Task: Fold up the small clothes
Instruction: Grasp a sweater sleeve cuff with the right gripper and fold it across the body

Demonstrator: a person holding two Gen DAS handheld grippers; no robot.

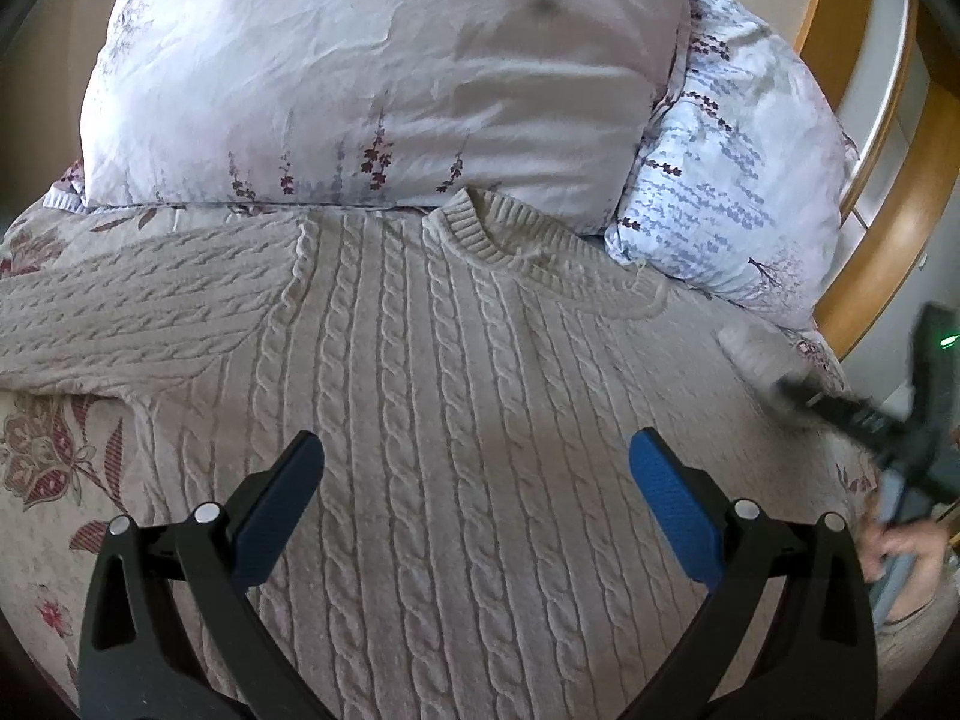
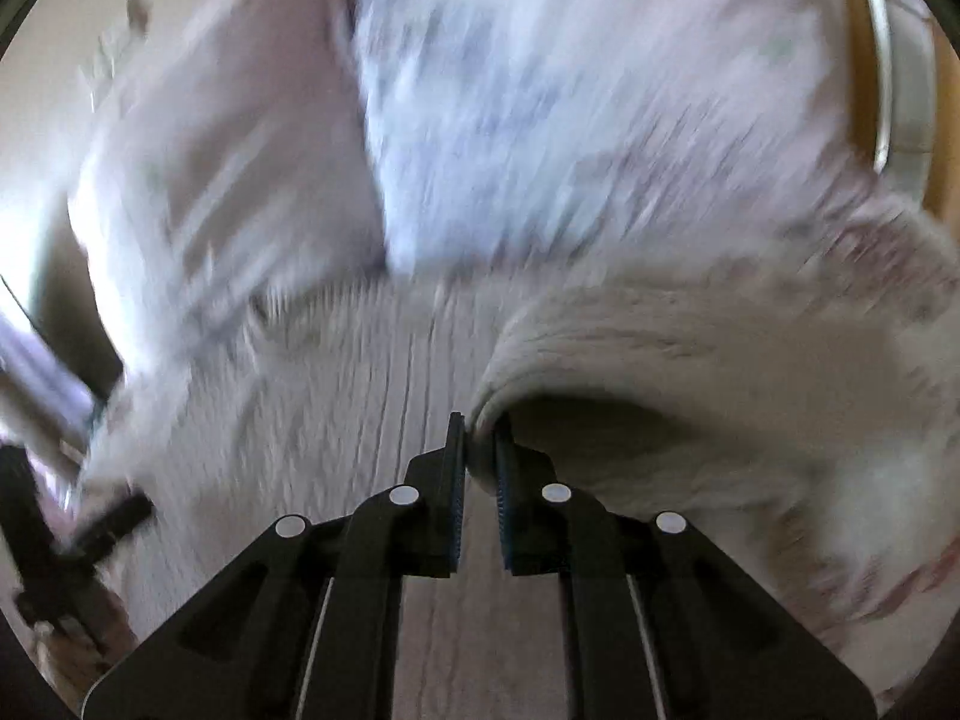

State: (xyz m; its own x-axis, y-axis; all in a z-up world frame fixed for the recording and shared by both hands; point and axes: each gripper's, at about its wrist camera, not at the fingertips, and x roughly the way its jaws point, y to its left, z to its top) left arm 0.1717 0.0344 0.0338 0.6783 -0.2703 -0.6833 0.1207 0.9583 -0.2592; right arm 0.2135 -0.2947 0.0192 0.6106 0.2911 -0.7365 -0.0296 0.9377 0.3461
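A beige cable-knit sweater (image 1: 456, 396) lies flat on the bed, its neck towards the pillows and one sleeve (image 1: 120, 312) stretched out to the left. My left gripper (image 1: 477, 450) is open and empty just above the sweater's chest. My right gripper (image 2: 480, 438) is shut on the sweater's right sleeve (image 2: 660, 360) near its cuff and holds it lifted over the body; this view is blurred by motion. The right gripper also shows in the left wrist view (image 1: 762, 360), blurred, with pale cloth at its tip.
Two floral pillows (image 1: 384, 78) (image 1: 732, 180) lie behind the sweater. A floral bedspread (image 1: 54, 468) shows to the left. A wooden bed frame (image 1: 888, 228) curves along the right. A hand (image 1: 900, 552) holds the right gripper's handle.
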